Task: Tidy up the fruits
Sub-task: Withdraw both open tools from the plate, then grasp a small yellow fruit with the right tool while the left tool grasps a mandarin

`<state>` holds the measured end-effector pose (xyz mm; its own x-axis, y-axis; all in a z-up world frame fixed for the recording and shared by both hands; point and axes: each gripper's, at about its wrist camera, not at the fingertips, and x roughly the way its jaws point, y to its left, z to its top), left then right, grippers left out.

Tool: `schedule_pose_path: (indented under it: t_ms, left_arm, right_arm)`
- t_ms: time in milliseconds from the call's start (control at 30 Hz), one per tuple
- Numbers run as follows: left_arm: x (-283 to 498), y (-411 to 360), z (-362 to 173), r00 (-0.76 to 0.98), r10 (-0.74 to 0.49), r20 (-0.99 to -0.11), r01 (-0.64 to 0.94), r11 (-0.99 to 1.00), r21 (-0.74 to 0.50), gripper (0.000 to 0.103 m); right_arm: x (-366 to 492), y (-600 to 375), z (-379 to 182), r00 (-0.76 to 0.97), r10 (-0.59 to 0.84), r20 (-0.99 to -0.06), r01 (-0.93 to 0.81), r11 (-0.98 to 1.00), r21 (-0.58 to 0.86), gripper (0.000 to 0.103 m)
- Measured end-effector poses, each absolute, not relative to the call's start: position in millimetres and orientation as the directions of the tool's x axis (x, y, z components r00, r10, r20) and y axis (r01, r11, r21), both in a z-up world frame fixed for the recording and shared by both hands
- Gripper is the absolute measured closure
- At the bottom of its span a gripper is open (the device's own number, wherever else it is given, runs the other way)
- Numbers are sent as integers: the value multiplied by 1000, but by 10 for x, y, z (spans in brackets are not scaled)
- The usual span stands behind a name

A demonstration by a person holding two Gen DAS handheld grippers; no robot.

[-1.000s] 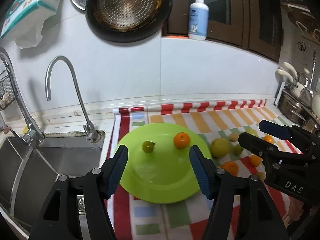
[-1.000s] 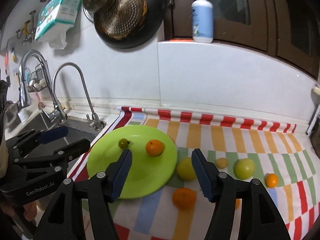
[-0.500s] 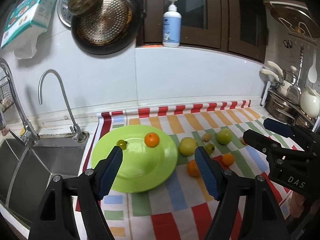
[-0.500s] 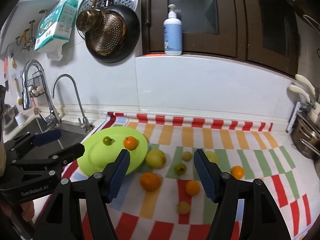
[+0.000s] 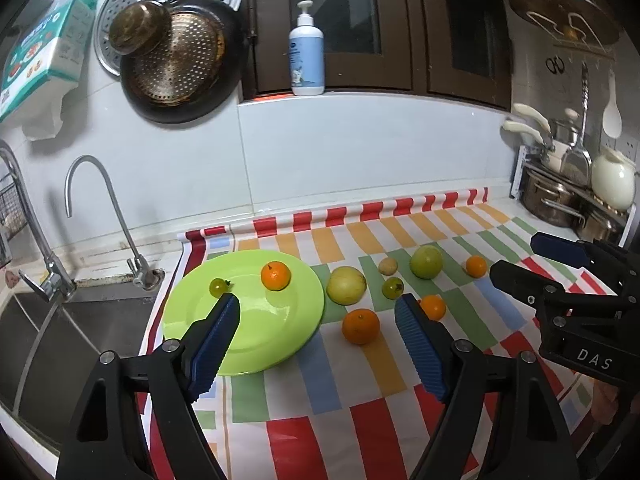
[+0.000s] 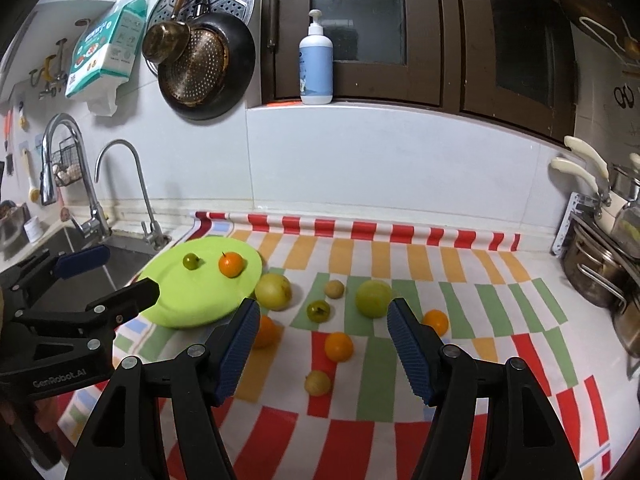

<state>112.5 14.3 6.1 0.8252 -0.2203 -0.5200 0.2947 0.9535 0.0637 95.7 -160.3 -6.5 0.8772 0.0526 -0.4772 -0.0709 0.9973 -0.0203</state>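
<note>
- The left gripper (image 5: pixel 318 320) stands wide, its jaws having just been opening; nothing is between the blue pads, which hang above the cloth.
- The right gripper (image 6: pixel 320 330) stands moderately wide and holds nothing; loose fruit lies on the cloth below the gap.
- The green plate (image 5: pixel 256 340) lies at the left end of the striped cloth (image 5: pixel 320 380), just beside the sink (image 5: pixel 60 340).
- On the plate, in the left wrist view, a small green fruit (image 5: pixel 217 287) sits at about 11 o'clock and an orange (image 5: pixel 275 275) at about 1 o'clock, apart from each other.
- Off the plate, from the plate's centre toward 3 o'clock: a large yellow fruit (image 5: pixel 346 285) just beside the rim and a bigger orange (image 5: pixel 360 326) nearer the camera.
- Further toward 3 o'clock lie a small dark-green fruit (image 5: pixel 392 288), a small tan fruit (image 5: pixel 387 266), a large pale-green fruit (image 5: pixel 427 261) and two little oranges (image 5: pixel 476 266) (image 5: pixel 433 306).
- The right wrist view also shows a small yellowish fruit (image 6: pixel 317 383) alone at 6 o'clock of the group, nearest the camera.
- A soap bottle (image 5: pixel 306 54) stands on the window ledge at 12 o'clock.
</note>
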Motion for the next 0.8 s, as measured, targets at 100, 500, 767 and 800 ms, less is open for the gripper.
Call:
schedule_pose_path:
  t_ms: [100, 500, 767, 800]
  left_arm:
    - [1121, 93, -7, 826, -226, -516, 317, 944, 94, 23]
    - [1383, -9, -410, 766, -255, -590, 412, 900, 146, 23]
    - [1612, -113, -682, 710, -275, -648, 479, 864, 158, 24]
    - [1639, -129, -714, 702, -281, -654, 487, 859, 154, 25]
  right_arm:
    - [954, -1619, -131, 869, 64, -491, -75, 997, -3, 36]
    - [1149, -1621, -551, 806, 76, -587, -65, 997, 41, 36]
    - [1308, -1578, -792, 761, 69, -645, -64, 997, 31, 38]
    - [1323, -1575, -810, 757, 70, -649, -65, 997, 31, 41]
